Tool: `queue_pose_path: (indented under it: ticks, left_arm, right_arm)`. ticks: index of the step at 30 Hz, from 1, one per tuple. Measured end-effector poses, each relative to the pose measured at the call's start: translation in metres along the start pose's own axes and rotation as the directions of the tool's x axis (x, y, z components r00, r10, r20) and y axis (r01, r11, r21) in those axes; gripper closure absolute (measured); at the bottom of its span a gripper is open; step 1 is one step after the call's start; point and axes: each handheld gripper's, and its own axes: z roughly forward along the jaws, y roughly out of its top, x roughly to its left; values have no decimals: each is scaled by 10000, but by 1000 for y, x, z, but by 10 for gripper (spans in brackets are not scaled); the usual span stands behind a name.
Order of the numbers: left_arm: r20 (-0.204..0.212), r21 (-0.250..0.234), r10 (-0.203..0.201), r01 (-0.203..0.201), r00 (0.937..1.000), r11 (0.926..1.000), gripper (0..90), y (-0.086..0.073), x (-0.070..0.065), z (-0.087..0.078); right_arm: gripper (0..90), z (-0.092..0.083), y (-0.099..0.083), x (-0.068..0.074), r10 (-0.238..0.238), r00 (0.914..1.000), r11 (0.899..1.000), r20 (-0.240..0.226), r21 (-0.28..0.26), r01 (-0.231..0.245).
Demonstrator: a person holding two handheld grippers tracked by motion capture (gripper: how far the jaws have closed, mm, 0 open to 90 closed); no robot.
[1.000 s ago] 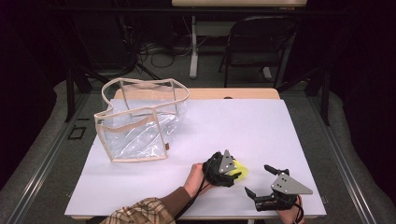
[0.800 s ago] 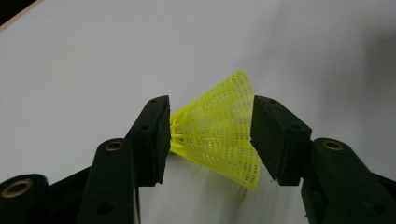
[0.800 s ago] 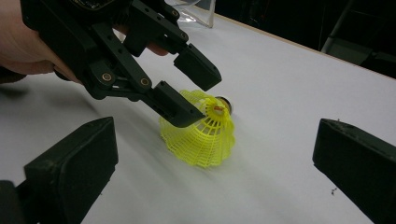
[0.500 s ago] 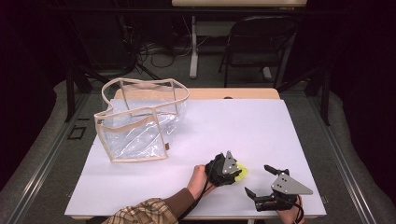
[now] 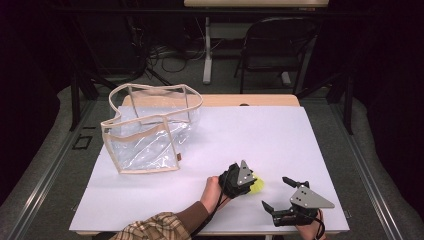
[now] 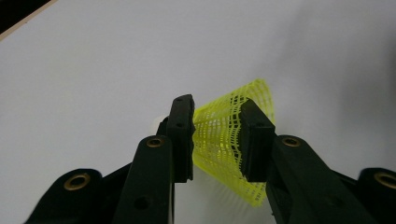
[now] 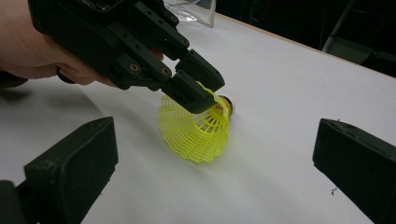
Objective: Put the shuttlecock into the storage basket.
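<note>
A yellow mesh shuttlecock lies on its side on the white table, near the front right. My left gripper reaches it from the left, and its jaws have just been closing on it. In the left gripper view both pads press the mesh skirt between them. The right gripper view shows the same pinch on the shuttlecock, its dark cork tip pointing away. My right gripper rests open just right of it, nothing between its fingers.
A clear plastic bag with beige trim stands open at the table's back left. A folding chair and cables sit on the floor beyond the far edge. The table's front edge runs just below both hands.
The left gripper's jaws have drawn in around the shuttlecock's skirt. Both hands and the shuttlecock stay where they were.
</note>
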Motion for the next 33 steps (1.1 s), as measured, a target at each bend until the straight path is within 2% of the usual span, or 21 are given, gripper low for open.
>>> queue_pose_path:
  ticks: [15, 22, 28, 33]
  left_arm:
    - [-426, 26, -47, 48, 9991, 10000, 803, 4, 9, -2]
    - [-775, 112, 117, -108, 9969, 9999, 872, 6, 14, -3]
    - [-900, 159, 359, -346, 9953, 9993, 886, 7, 16, -3]
    - [-876, 10, 241, -241, 9959, 9997, 886, 8, 20, -5]
  right_arm:
    - [0, 1, 0, 0, -16, 10000, 10000, -6, 35, 16]
    - [0, 1, 0, -1, -18, 10000, 10000, -7, 53, 18]
    - [0, 0, 0, 0, -19, 10000, 10000, 20, 32, 19]
    - [0, 0, 0, 0, -14, 10000, 10000, 21, 54, 13]
